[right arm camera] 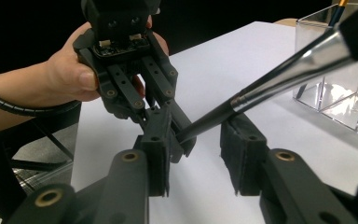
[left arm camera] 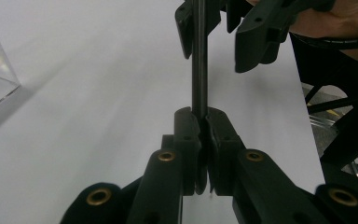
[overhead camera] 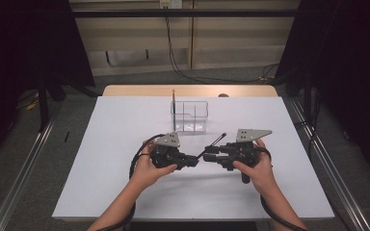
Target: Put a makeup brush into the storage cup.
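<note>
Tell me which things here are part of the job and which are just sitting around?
Part of the job:
- brush, black handle, silver collar
- left gripper, shut on the handle's end
- right gripper, jaws on either side of the handle, not yet pressing
- clear plastic box with compartments, one brush already standing in it

Just there:
- white table
- cables on the floor

A white-topped bench (overhead camera: pixel 125 144) stands on a grey floor (overhead camera: pixel 19 159), its wooden edge (overhead camera: pixel 188 90) showing at the far side. Behind it runs a pale wall (overhead camera: pixel 231 43) with black cables (overhead camera: pixel 173 53) hanging down. Dark curtains (overhead camera: pixel 24 43) close both sides, and metal rails (overhead camera: pixel 21 178) flank the bench.
</note>
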The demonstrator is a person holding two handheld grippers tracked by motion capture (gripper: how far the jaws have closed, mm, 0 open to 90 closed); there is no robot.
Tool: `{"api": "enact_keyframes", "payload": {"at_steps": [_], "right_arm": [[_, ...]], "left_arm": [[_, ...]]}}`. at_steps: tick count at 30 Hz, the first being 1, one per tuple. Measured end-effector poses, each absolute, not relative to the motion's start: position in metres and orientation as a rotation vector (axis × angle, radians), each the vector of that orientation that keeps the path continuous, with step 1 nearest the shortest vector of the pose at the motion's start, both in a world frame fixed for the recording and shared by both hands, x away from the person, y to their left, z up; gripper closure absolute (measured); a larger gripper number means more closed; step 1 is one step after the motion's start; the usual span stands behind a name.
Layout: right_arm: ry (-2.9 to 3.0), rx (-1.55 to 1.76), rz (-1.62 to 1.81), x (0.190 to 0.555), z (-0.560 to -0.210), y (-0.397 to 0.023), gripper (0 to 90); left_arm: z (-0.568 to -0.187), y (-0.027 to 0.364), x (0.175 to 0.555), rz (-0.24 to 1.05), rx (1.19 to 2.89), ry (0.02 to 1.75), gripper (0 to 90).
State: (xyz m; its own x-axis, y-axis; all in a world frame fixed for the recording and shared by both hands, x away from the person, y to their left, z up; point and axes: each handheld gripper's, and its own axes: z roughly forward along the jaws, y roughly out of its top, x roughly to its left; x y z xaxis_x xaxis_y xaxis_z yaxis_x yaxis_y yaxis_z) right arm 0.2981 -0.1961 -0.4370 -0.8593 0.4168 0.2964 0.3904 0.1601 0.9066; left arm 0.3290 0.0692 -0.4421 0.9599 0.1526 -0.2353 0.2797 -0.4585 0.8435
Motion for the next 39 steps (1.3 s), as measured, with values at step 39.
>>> {"api": "enact_keyframes", "payload": {"at_steps": [39], "right_arm": [[2.354, 0.913, 1.942, 0.301, -0.441, -0.191, 84.7]], "left_arm": [[-0.454, 0.045, 0.322, -0.206, 1.999, 0.342, 82.4]]}}
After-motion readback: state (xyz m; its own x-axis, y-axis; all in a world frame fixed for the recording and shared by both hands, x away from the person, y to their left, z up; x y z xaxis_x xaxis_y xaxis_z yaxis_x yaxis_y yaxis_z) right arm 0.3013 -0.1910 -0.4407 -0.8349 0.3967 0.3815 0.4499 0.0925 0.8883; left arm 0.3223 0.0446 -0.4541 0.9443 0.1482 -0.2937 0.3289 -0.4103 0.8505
